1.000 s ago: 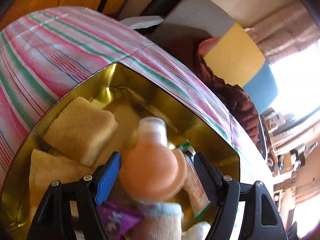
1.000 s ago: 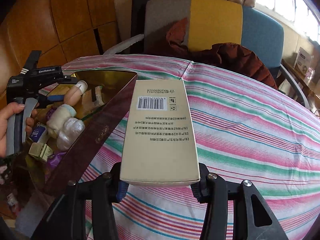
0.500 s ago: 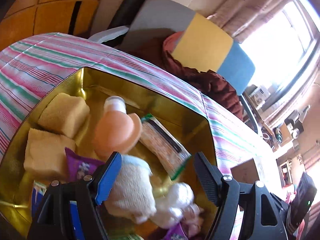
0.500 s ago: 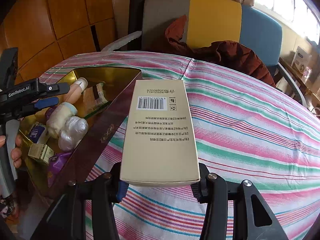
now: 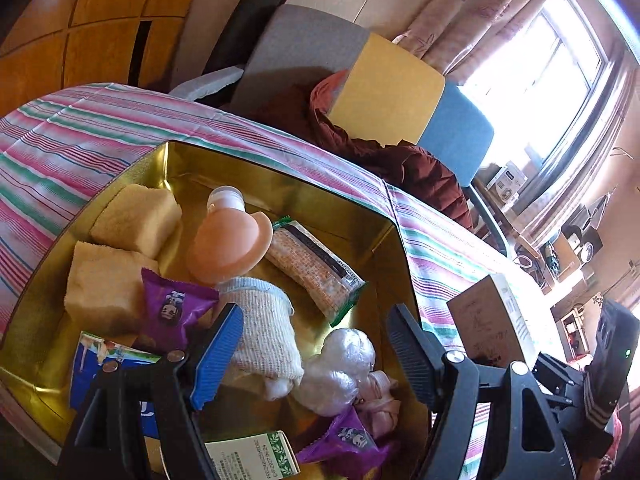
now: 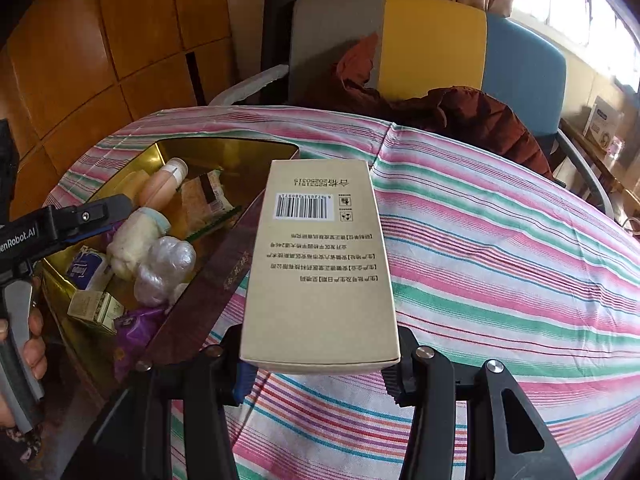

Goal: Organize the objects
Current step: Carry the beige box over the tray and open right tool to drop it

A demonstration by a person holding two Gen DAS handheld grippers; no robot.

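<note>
A gold tin box point(image 5: 280, 184) sits on the striped table, also in the right wrist view point(image 6: 224, 152). It holds an orange bottle point(image 5: 228, 244), two yellow sponges point(image 5: 134, 218), a rolled white sock point(image 5: 264, 328), snack packets and a clear plastic wad point(image 5: 340, 364). My left gripper point(image 5: 316, 356) is open and empty, held above the tin's near side. My right gripper point(image 6: 316, 372) is shut on a beige carton with a barcode point(image 6: 320, 264), held above the table just right of the tin. The carton also shows in the left wrist view point(image 5: 492, 320).
The striped tablecloth point(image 6: 500, 240) spreads to the right of the tin. A chair in grey, yellow and blue point(image 6: 432, 40) with a dark red jacket point(image 6: 480, 116) stands behind the table. The tin's dark red outer wall point(image 6: 208, 292) faces the carton.
My left gripper let go of the orange bottle, which now lies in the tin, and drew back and up. My right gripper, with the carton, has barely moved.
</note>
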